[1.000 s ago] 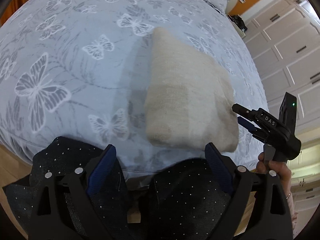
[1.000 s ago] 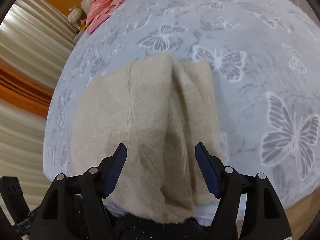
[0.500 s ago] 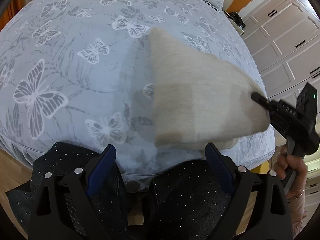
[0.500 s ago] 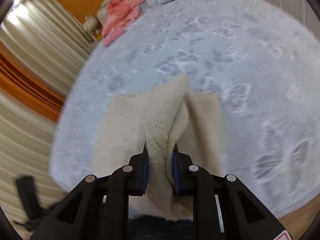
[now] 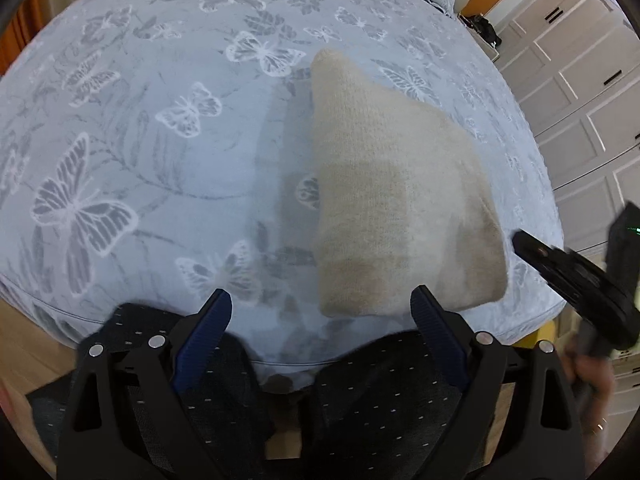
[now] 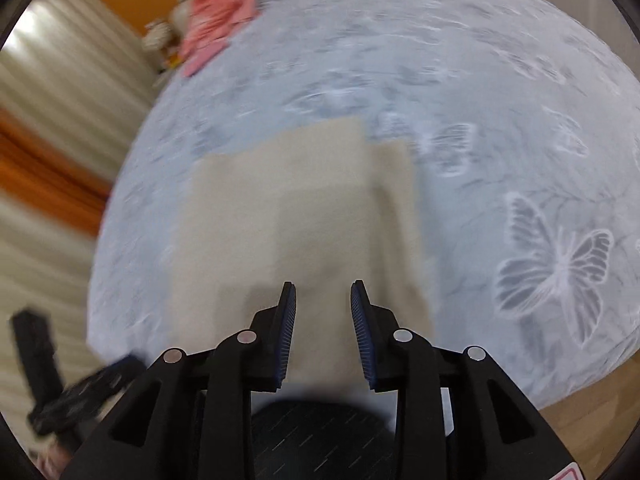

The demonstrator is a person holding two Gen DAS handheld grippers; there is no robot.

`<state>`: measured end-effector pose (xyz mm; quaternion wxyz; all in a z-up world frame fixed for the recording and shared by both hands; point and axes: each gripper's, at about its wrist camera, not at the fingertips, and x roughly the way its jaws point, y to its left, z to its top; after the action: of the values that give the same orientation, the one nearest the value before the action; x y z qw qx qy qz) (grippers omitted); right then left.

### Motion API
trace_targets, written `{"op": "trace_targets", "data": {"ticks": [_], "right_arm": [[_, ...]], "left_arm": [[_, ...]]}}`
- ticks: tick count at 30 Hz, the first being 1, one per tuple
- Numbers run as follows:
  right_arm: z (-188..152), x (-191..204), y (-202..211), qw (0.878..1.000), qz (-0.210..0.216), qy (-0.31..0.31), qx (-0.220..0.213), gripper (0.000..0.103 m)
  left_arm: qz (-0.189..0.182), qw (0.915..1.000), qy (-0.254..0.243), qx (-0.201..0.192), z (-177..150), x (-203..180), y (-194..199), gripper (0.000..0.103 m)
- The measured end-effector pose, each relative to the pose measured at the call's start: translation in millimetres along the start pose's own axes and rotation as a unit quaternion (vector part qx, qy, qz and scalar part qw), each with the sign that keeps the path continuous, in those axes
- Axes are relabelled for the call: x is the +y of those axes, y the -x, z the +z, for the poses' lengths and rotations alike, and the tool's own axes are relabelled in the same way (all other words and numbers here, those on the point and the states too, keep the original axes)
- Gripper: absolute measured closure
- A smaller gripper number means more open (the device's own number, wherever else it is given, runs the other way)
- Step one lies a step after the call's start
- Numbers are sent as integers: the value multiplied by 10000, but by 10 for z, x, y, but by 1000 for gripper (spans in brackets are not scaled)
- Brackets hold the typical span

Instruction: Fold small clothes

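Left hand-held gripper (image 5: 320, 320): jaws wide apart, nothing between them, hovering over the near edge of the bed (image 5: 120, 120); the beige knit garment (image 5: 392, 208) lies just ahead of it and toward its right finger, not touching. Right hand-held gripper (image 6: 323, 320): jaws have just been opening from a pinch, now a narrow gap, pads clear of the fabric, nothing held; the garment (image 6: 304, 216) sits flat on the bed directly ahead of and below its tips. Judgement: fold just dropped, right side is letting go. To do it well: lift straight off so the pads don't drag the top layer, then check edges line up; the strip showing past the top layer on the right in the right wrist view suggests layers are slightly offset, so a nudge or press-flat may be needed before the next fold. Right view is motion-blurred, so edge detail is uncertain. Count: two hand-held grippers, one beige garment, one pink garment (image 6: 218, 12) far ahead-left of the right one, one bed.
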<state>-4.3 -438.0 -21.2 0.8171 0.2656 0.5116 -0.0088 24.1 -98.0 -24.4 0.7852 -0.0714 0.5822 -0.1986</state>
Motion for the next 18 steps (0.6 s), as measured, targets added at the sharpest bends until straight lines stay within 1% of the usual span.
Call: {"op": "trace_targets", "data": {"ticks": [1,2,3,5,7,9,12,14,15,16,17,18], "right_arm": [[-107,163,39,9996,174,204,92,68],[-177,338,-17,9985,348,356,237,65],[-298,487,-57,9961,541,536,447,62],[-520,776,-244,9895,819,863,824,59],[-698,1012,-507,9835,886,1063,1161,58],[-757,1149,-693,9826,896,1104,1198,58],[-676,1238,-960,9877,842,752,1079,58],[-597,1309,-1022,9901,815,719,891,78],[-548,1370,-1019,9912,762,753,781,91],[-504,1445,-1004,9909,780,839,707,91],[-511,1506,-1029,9895,813,938,735,91],[-581,1557,-1098,9878,747,1064,859,91]], "left_arm": [[6,10000,42,-27,-10,40,29,14],[20,9999,130,-41,-22,105,67,14],[26,9997,232,-50,-34,173,102,14],[71,9988,474,-87,-56,344,194,14],[110,9978,623,-178,-74,483,304,14],[184,9973,658,-275,-83,572,408,14],[376,9968,519,-469,-97,645,582,13],[450,9966,430,-544,-104,668,658,13],[452,9965,411,-564,-101,680,687,13],[453,9965,404,-580,-96,690,703,13],[456,9963,399,-606,-93,696,722,13],[459,9961,395,-642,-93,705,742,13]]}}
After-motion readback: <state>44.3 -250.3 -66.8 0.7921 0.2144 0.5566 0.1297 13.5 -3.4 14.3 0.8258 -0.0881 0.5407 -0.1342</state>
